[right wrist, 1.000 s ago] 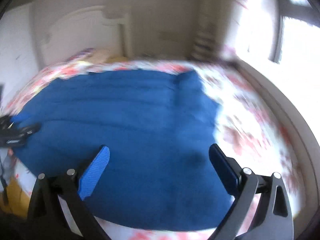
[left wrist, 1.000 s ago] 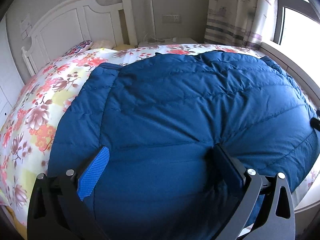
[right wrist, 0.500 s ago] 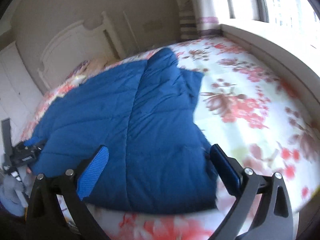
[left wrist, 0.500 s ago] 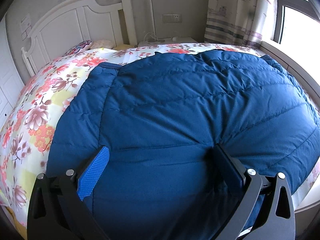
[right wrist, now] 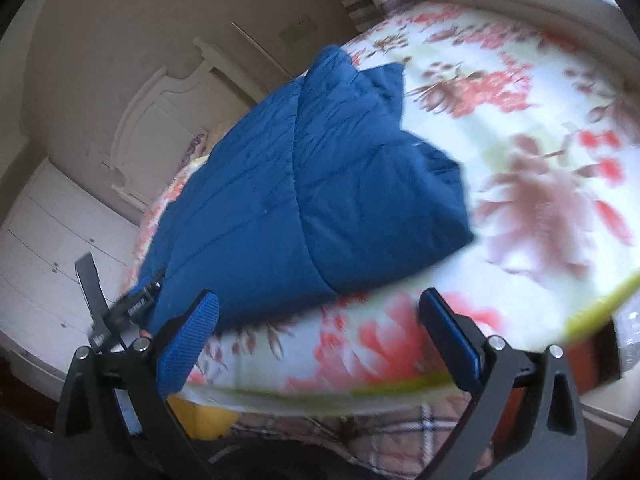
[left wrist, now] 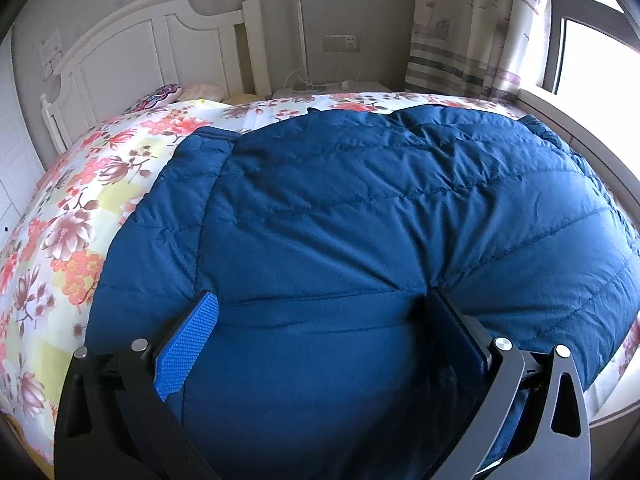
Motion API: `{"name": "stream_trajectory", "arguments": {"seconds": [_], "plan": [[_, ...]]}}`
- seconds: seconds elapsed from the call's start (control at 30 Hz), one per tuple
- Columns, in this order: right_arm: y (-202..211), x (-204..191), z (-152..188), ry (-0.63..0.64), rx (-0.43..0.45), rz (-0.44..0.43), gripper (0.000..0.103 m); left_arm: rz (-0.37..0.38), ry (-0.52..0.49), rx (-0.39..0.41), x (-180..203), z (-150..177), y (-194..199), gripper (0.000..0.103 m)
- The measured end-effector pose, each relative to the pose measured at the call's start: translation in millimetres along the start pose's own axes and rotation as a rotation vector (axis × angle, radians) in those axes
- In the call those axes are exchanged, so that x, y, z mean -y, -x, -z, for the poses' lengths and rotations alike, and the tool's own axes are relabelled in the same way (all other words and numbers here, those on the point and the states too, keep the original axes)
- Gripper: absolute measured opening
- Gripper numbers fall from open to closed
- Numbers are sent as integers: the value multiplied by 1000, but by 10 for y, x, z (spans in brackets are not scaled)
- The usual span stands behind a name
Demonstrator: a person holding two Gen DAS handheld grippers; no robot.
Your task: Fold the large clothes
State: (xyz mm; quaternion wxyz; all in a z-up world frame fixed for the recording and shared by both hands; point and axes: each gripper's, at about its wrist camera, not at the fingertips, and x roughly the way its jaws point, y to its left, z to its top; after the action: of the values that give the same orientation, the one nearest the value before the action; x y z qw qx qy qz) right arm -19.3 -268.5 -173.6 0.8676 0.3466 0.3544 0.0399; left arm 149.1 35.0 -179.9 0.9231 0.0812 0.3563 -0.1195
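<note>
Left wrist: left tool (left wrist: pixel 320 320) spread wide, pressed into blue down jacket (left wrist: pixel 360 208) on floral bed (left wrist: pixel 72 216); unchanged.
Right wrist: right tool (right wrist: pixel 320 320) released, swung off jacket (right wrist: pixel 300 184) toward bed edge; likely repositioning for next fold.

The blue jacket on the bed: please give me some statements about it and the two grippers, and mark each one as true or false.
1. The blue jacket lies on a bed cover with flowers. True.
2. The right gripper is closed on the jacket. False: it is open and holds nothing.
3. The left gripper is open over the jacket. True.
4. The headboard is dark brown. False: it is white.
5. A curtain hangs beside the window. True.
</note>
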Motion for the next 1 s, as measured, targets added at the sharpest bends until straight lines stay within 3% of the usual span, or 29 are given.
{"name": "stream_trajectory", "arguments": {"seconds": [0.1, 0.27, 0.3, 0.37, 0.4, 0.47, 0.7, 0.8, 0.87, 1.0], "plan": [[-257, -39, -233, -50, 22, -27, 101, 11, -10, 1, -4, 1, -15, 99], [-661, -137, -617, -111, 92, 16, 100, 11, -10, 1, -8, -32, -59, 99], [-723, -142, -669, -104, 107, 11, 86, 7, -4, -2, -7, -53, -75, 99], [-770, 4, -736, -160, 146, -88, 42, -17, -11, -5, 27, -141, -134, 99], [-758, 103, -776, -195, 173, -173, 31, -38, -34, -6, 82, -204, -185, 99], [-684, 125, -830, -155, 216, -200, 25, -54, -57, -16, 165, -344, -304, 99], [-384, 404, -878, -202, 349, -199, 23, 62, -79, -72, 561, -863, -545, 98], [-261, 529, -817, -191, 360, -169, 23, 124, -59, -1, 792, -1204, -338, 98], [-204, 495, -790, -161, 363, -151, 23, 73, -95, 9, 999, -1395, -363, 98], [-132, 429, -822, -122, 374, -133, 23, -131, -166, -109, 1288, -1549, -1030, 99]]}}
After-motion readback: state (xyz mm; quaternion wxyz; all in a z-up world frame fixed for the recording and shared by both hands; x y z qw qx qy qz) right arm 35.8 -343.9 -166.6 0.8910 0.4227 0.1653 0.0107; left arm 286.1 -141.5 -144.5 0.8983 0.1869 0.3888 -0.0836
